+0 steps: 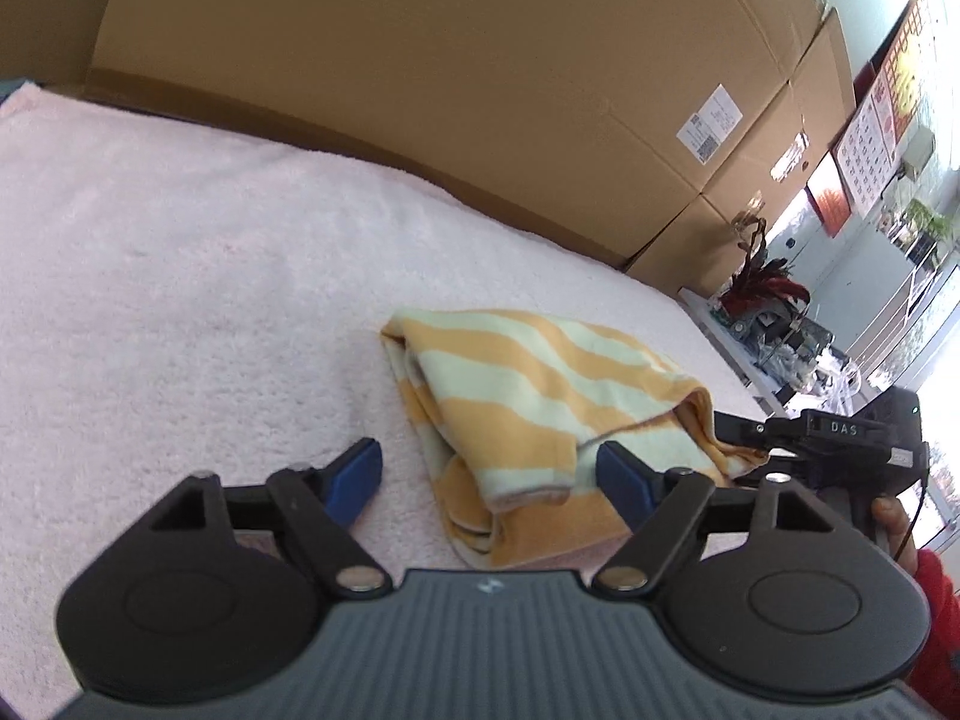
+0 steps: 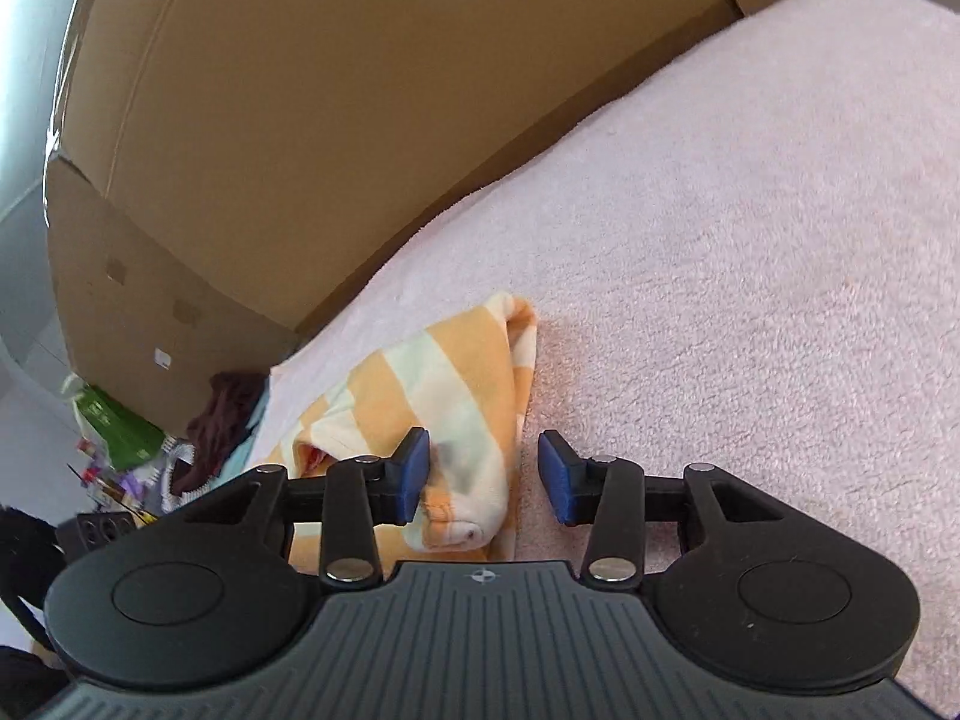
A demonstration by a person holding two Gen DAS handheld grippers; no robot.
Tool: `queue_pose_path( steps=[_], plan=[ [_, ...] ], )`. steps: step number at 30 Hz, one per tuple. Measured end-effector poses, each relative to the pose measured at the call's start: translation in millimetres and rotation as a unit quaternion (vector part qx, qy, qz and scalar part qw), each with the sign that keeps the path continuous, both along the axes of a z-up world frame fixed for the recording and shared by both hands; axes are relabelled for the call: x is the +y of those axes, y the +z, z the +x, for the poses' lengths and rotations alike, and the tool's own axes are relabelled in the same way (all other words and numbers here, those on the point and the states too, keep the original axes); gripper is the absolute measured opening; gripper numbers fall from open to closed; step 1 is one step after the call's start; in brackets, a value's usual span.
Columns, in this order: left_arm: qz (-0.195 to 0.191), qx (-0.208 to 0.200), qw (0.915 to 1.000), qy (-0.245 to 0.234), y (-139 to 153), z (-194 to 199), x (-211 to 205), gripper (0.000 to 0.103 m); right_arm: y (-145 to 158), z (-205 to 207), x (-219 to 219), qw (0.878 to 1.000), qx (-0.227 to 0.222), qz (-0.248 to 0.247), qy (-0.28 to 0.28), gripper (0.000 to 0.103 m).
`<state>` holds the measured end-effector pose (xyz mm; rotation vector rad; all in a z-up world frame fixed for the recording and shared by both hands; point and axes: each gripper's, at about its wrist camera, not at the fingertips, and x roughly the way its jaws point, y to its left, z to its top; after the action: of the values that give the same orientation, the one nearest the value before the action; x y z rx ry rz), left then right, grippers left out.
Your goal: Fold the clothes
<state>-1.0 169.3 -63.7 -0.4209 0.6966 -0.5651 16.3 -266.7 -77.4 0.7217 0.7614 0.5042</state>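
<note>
A folded garment with orange and pale cream stripes (image 1: 540,414) lies on a pale pink fleecy cover (image 1: 180,252) spread over the counter. In the left wrist view it sits in the lower middle of the frame, bunched into several layers, with a loose flap on top and a thick orange hem at its near edge.

The left tool (image 1: 489,477) hangs low over the cover with its jaws spread wide and nothing between them; one blue pad rests over bare pink fleece at lower left, the other sits just at the near right edge of the garment.

The right tool (image 2: 483,477) is also wide open and holds nothing. In the right wrist view the garment (image 2: 444,396) fills the lower centre-left; its rolled near corner lies in the gap between the blue pads, close to the left one, though I cannot tell if it touches. The same tool shows at the right edge of the left wrist view, gripped by a hand (image 1: 894,531) with a red sleeve below it.

Large cardboard boxes (image 1: 480,90) stand along the far edge of the counter, filling the upper part of both views
</note>
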Motion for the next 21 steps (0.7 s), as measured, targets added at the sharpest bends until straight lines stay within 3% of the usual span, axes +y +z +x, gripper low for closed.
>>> queue_pose_path(
  steps=[3,8,13,14,16,18,21],
  plan=[
    [-0.030,0.012,0.9995,-0.003,-4.6,3.8,4.5,0.089,-0.6,2.2,5.1,1.000,-0.001,0.005,0.019,0.043],
    [-0.108,0.040,0.9933,-0.009,-11.4,17.6,8.9,0.091,-2.1,8.2,9.8,0.999,0.002,0.017,0.037,0.043],
    [-0.143,0.055,0.9880,-0.013,-10.9,26.3,5.4,0.097,-2.7,9.2,12.7,0.999,-0.003,0.028,0.043,0.048],
    [-0.145,0.058,0.9877,-0.011,-10.9,27.1,4.2,0.095,-3.2,8.8,14.2,0.999,-0.008,0.029,0.045,0.050],
    [-0.141,0.061,0.9882,-0.001,-12.0,27.5,1.3,0.078,-4.7,9.8,19.6,0.999,-0.020,0.019,0.046,0.049],
    [-0.122,0.054,0.9911,0.005,-13.0,26.0,-1.5,0.067,-6.6,11.5,23.6,0.999,-0.030,0.008,0.043,0.040],
    [-0.112,0.043,0.9926,0.020,-15.0,20.8,-1.5,0.051,-8.7,12.0,22.2,0.998,-0.035,0.002,0.044,0.034]
  ],
)
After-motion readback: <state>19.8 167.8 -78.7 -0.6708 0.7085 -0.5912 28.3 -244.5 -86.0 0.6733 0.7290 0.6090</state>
